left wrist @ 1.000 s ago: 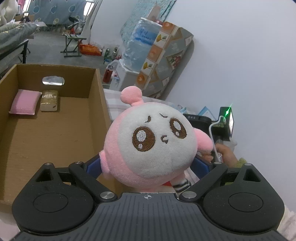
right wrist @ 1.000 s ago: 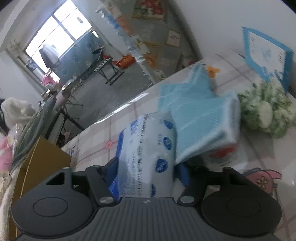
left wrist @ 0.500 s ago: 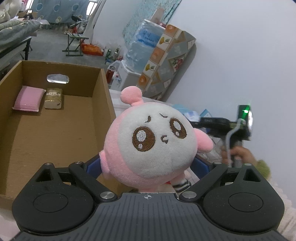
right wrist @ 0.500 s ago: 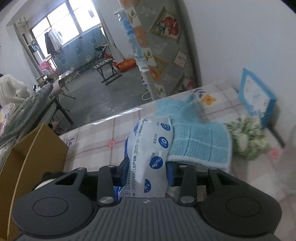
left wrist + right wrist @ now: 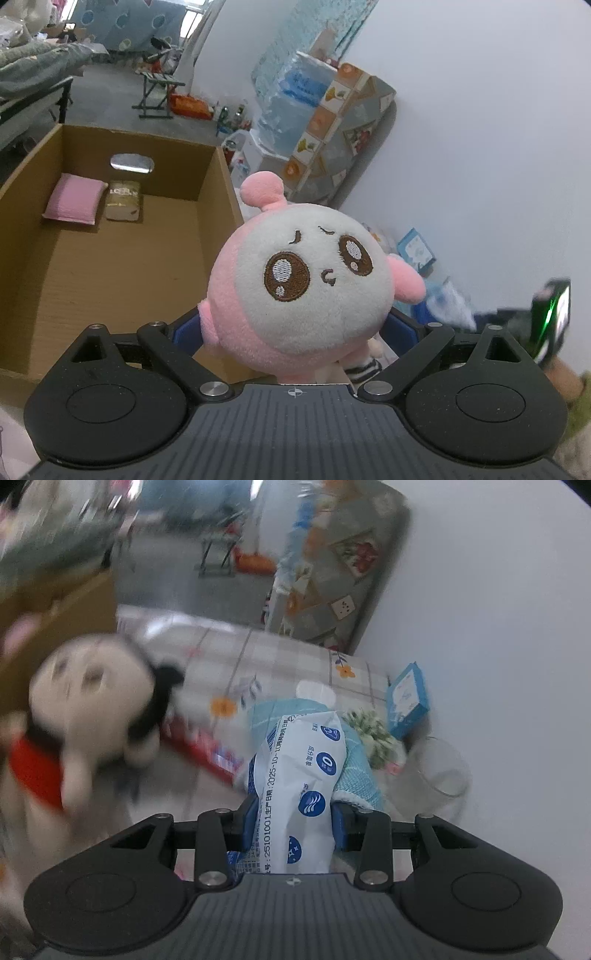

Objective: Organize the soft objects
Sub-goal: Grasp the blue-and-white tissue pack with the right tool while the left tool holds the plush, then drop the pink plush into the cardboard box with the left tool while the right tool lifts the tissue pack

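A round pink and white plush [image 5: 303, 280] with brown eyes is clamped between the blue pads of my left gripper [image 5: 295, 328], beside the right wall of an open cardboard box [image 5: 218, 206]. The box holds a pink cushion [image 5: 72, 197] and a brown tissue pack [image 5: 123, 199] at its far end. My right gripper [image 5: 295, 812] is shut on a white tissue pack with blue circles [image 5: 310, 775], held above a light blue knitted cloth [image 5: 358, 775] on the flowered table [image 5: 258, 657]. A blurred black, white and red plush [image 5: 92, 709] shows at the left of the right wrist view.
On the table's right side by the white wall stand a clear glass [image 5: 436, 775], a blue-edged card [image 5: 406, 698] and a green and white fluffy thing [image 5: 373, 731]. A red flat pack [image 5: 207, 746] lies beside the black plush.
The right gripper's jaws closed on the tissue pack, then it rose and rolled, swinging its view left to the black plush. The left gripper drifted slightly with the pink plush still gripped.
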Available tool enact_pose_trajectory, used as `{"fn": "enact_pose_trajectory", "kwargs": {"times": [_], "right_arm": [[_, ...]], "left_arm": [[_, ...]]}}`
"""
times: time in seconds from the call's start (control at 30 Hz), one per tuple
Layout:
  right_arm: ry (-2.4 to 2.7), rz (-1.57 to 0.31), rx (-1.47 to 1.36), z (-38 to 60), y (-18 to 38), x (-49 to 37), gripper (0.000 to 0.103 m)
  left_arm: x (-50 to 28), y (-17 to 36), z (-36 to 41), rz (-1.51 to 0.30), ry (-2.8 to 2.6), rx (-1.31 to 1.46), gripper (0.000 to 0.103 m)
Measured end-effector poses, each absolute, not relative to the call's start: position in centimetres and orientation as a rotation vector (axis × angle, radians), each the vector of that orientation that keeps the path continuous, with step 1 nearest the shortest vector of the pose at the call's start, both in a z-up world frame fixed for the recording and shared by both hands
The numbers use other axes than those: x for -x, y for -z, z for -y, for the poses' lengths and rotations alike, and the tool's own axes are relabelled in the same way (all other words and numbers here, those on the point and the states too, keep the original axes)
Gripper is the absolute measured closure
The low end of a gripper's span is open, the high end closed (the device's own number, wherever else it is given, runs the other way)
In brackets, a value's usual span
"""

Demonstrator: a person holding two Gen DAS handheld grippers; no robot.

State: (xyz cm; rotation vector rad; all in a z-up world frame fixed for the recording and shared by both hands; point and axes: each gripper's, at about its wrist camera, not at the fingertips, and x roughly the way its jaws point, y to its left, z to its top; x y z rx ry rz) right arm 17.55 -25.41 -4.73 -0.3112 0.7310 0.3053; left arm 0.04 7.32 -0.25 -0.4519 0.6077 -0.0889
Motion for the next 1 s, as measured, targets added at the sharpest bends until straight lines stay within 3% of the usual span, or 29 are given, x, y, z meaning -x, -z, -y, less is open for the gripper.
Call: {"fn": "enact_pose_trajectory", "kwargs": {"times": [0.23, 0.6, 0.77, 1.0], "right_arm": [[-0.266, -0.707, 0.663, 22.5, 9.0, -10.7, 0.061], [-0.362, -0.579, 0.753, 18.8, 10.8, -3.5, 0.056], [-0.341, -0.542, 0.828, 17.6, 11.6, -2.6, 0.045], [-0.456, -0.582, 0.687, 17.7, 9.9, -1.5, 0.042]], "left_arm": [[1.0, -0.4, -7.3, -0.601, 0.071, 0.436, 0.007], [1.5, 0.0, -8.4, -0.602, 0.056, 0.461, 0.007], [1.7, 0.0, -8.9, -0.598, 0.053, 0.476, 0.007], [1.5, 0.4, -9.5, -0.605, 0.061, 0.494, 0.007]]}}
